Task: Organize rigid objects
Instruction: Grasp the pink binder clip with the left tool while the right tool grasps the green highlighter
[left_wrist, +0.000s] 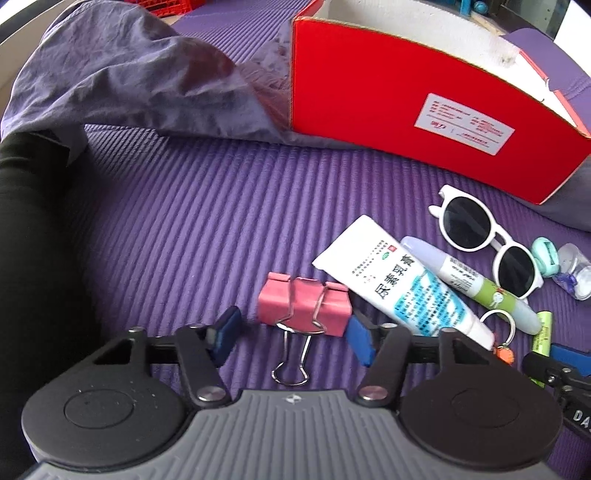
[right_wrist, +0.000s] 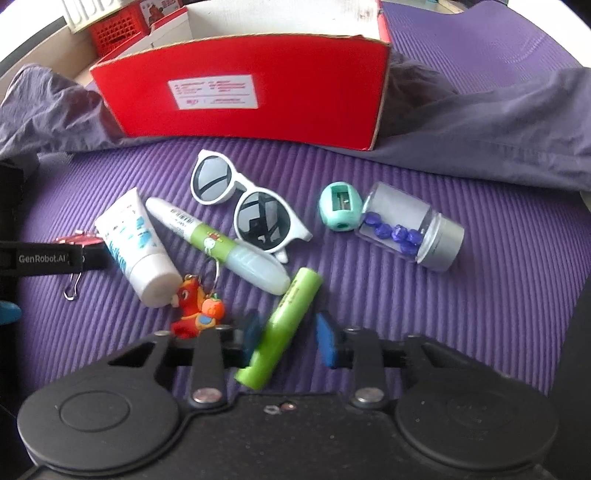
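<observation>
The left hand-held gripper (left_wrist: 291, 334) points steeply down at a pink metal binder clip (left_wrist: 303, 308), its blue pads set at either end of the clip's folded body. The right pad touches the clip's end; the left pad stands a little clear, so the jaws are half-closed around it, not yet pinching. The clip's wire handles loop back toward the gripper's grey ribbed body.

The right hand-held gripper (right_wrist: 289, 339) has its blue pads narrowed around a lime-green cylindrical highlighter (right_wrist: 282, 328), which lies slanted between them; the left pad seems to meet the barrel, the right one shows a slim gap, so I cannot tell whether it is truly pinched.

Everything lies on a purple ribbed foam mat (left_wrist: 177, 229). Just beyond the right gripper, to its left, sit a rubbery red keychain figure (right_wrist: 195, 308) on a steel ring, a soft white squeeze tube (right_wrist: 135, 243) with blue print, and a glossy pen-shaped glue stick (right_wrist: 218, 245) with a green band. Further ahead are round white plastic sunglasses (right_wrist: 247, 206) with dark lenses. To the right of these lie a mint-green oval pencil sharpener (right_wrist: 338, 208) and, touching it, a clear jar (right_wrist: 410, 227) on its side with a silver cap and blue faceted beads inside.

Farthest away stands a red cardboard box (right_wrist: 243, 92), open-topped with a white label, flanked by crumpled grey-purple cloth (right_wrist: 491, 125).
</observation>
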